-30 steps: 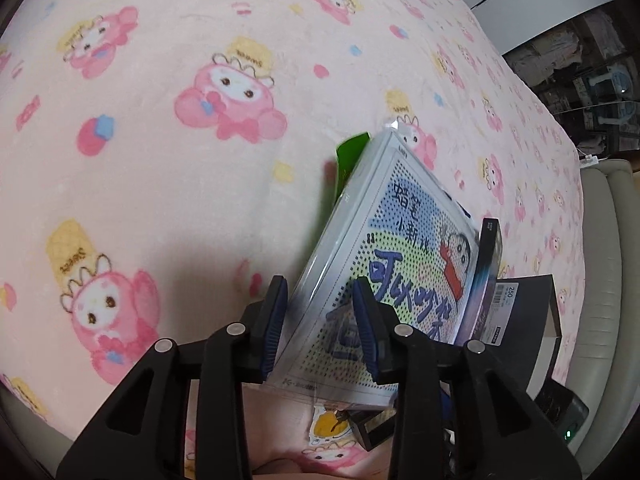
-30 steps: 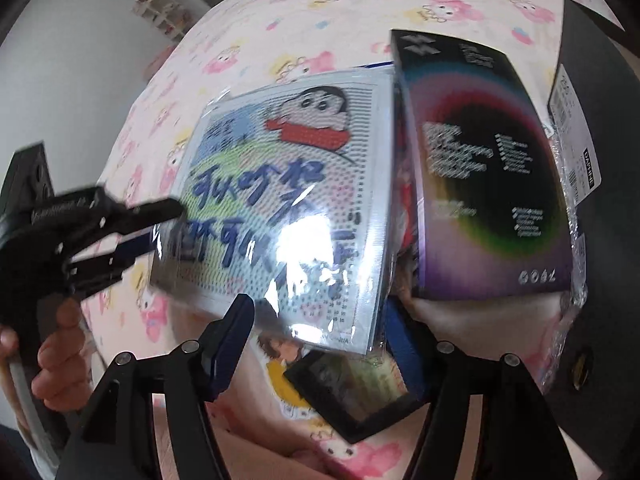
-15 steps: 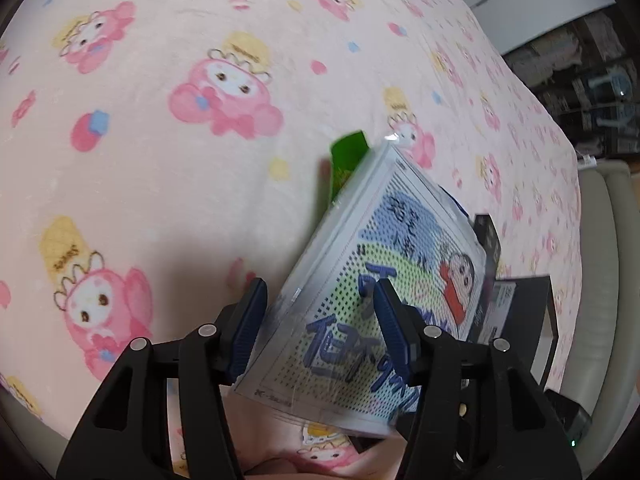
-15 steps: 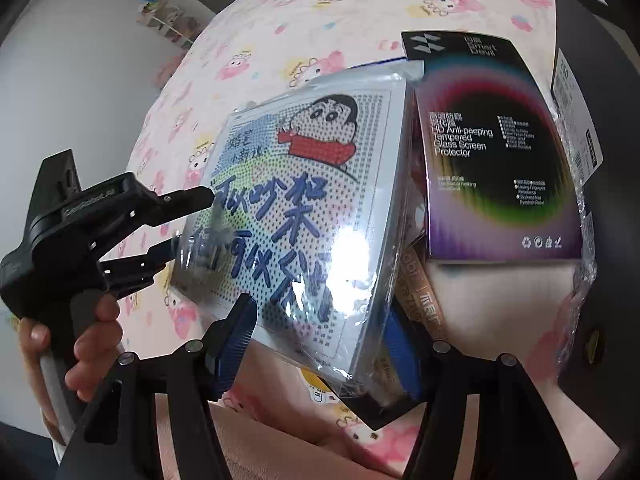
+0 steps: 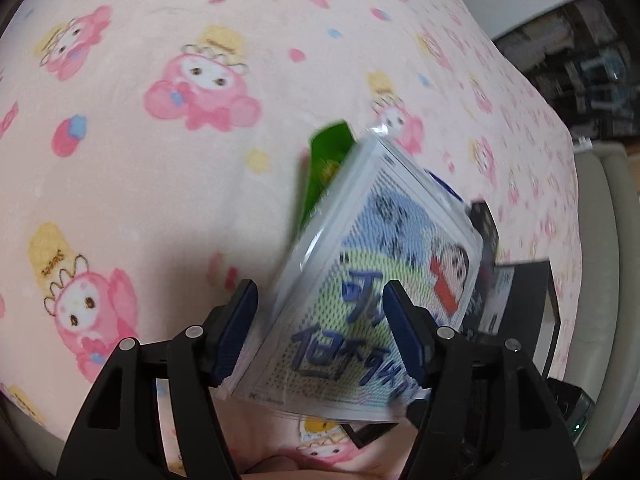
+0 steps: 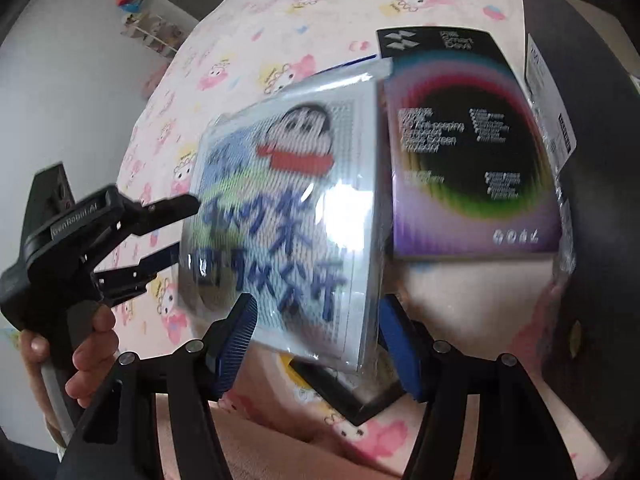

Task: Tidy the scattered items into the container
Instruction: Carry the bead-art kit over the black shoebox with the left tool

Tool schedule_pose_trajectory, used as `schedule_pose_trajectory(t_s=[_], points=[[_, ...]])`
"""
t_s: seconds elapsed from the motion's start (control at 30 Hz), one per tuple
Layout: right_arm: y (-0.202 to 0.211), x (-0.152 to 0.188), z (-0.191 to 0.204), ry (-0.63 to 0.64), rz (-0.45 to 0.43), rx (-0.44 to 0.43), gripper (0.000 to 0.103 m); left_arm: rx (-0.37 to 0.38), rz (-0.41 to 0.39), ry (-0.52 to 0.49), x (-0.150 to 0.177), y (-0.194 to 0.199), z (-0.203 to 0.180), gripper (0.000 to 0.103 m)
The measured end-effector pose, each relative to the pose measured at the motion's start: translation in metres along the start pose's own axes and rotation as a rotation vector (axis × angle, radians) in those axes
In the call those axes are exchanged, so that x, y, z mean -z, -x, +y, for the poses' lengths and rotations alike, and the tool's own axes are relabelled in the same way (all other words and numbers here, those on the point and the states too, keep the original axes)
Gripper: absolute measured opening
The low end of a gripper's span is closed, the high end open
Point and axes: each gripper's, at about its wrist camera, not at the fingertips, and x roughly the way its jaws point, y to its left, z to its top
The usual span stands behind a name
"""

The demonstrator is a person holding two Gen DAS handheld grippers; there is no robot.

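My left tongs (image 5: 320, 300) are opening. The cartoon packet (image 5: 380, 300) stands tilted between the blue pads (image 5: 236, 336), and neither pad presses on it. From the other side their tips reach only the packet's left edge, with my hand (image 6: 88, 344) wrapped round the handle.

My right tongs (image 6: 318, 304) stand wide apart, and the packet's lower edge sits between them. I cannot tell whether they pinch it or only frame it, as the packet is blurred there.

Under that lower edge a small flat black thing (image 6: 352, 392) lies on the blanket (image 5: 160, 180). Behind the packet a green packet (image 5: 328, 160) pokes up. Just beside the cartoon packet, on its right in the right-hand view, a dark box with a rainbow ring (image 6: 472, 152) stands on edge. It leans towards the black container (image 6: 592, 160), whose open side faces these things.

The container sits near the blanket's right edge in the left-hand view, by a pale cushioned rim (image 5: 592, 280). The cartoon packet is not inside it and is propped close to its mouth.
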Motion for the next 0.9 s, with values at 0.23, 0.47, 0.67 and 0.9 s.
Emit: schedule_pose_trajectory(t_s=[0.23, 0.47, 0.67, 0.9], points=[[-0.013, -0.001, -0.011, 0.011, 0.047, -0.004, 0.063, -0.02, 0.082, -0.048, -0.01, -0.032, -0.015, 0.066], [0.017, 0.003, 0.008, 0.065, -0.046, 0.034, 0.057, 0.044, 0.03, -0.099, -0.001, -0.013, -0.023, 0.063], [0.068, 0.002, 0.017, 0.115, -0.13, 0.032, 0.057, 0.088, -0.039, -0.264, 0.015, 0.014, -0.052, 0.054], [0.126, 0.004, 0.001, 0.127, -0.191, -0.005, 0.055, 0.164, -0.052, -0.402, 0.044, 0.048, -0.087, 0.053]])
